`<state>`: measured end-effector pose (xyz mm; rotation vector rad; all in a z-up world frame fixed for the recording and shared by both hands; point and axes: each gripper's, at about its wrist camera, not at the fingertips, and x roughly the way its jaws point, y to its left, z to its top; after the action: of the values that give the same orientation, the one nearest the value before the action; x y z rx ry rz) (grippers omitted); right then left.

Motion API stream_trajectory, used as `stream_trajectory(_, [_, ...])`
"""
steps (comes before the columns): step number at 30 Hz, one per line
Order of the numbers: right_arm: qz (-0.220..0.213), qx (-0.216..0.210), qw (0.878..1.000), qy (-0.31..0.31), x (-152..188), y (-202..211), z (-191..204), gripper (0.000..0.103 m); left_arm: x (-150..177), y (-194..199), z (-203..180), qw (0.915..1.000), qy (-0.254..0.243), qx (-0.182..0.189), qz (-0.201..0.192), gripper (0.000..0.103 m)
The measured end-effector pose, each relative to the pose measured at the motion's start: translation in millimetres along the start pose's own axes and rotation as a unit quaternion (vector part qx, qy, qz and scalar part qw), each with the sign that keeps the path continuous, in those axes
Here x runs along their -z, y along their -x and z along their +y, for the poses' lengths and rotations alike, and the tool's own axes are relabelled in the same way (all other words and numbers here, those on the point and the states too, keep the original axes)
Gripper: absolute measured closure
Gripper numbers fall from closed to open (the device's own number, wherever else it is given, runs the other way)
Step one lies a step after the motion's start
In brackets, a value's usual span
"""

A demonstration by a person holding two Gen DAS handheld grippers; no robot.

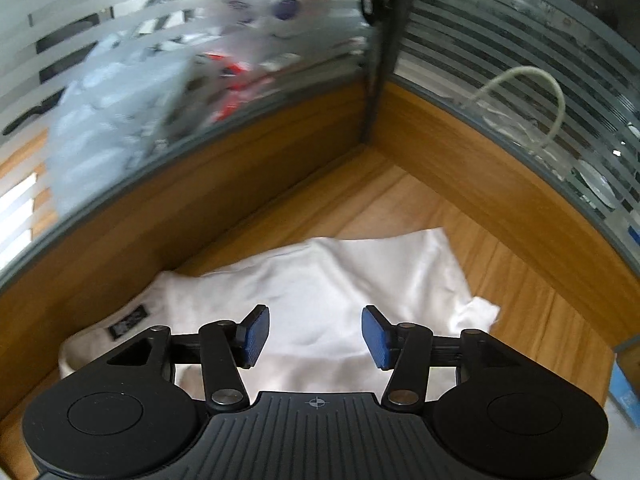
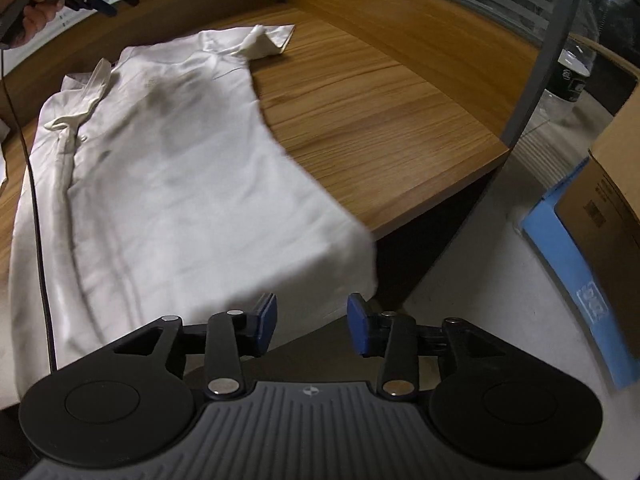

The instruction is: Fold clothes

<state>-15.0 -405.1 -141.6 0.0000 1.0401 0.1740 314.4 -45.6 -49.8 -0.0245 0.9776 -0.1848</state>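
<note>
Left gripper (image 1: 316, 336) gapes, nothing between its blue pads; right gripper (image 2: 312, 326) likewise, empty. White polo shirt (image 2: 168, 168) lies flat on the wooden desk (image 2: 380, 120), hem overhanging at six o'clock, left edge cut off. Behind the striped glass partition (image 1: 200, 40), only blur.

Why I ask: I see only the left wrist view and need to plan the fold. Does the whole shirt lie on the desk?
Observer: No. In the right wrist view, the shirt has a hem corner hanging over the front edge of the desk.
Operator: Is the right gripper holding that hem?
Observer: No. The right gripper is open, with nothing between its pads.
Operator: Is anything lying on the shirt?
Observer: A black cable runs lengthwise over its left part.
</note>
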Motion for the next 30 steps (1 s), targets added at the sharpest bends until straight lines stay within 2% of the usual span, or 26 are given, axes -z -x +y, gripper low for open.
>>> stream_trajectory(8, [0.019,-0.083,0.996,0.03,-14,-53,-66,0.052,-23,-51,-56,0.9988,0.014,0.01,0.046,0.048])
stream_trajectory(12, [0.023,-0.114,0.992,0.043,-20,-74,-83,0.052,-36,-89,-82,0.9971,0.033,0.016,0.066,0.048])
stream_trajectory(18, [0.022,-0.184,0.98,0.064,-30,-92,-97,0.052,-54,-148,-108,0.995,0.059,0.009,0.08,0.048])
stream_trajectory(25, [0.033,-0.223,0.972,0.067,-35,-102,-106,0.052,-72,-190,-125,0.9898,0.108,0.009,0.092,0.047])
stream_trajectory(30, [0.038,-0.226,0.97,0.078,-37,-105,-105,0.052,-75,-206,-139,0.9901,0.106,-0.017,0.091,0.047])
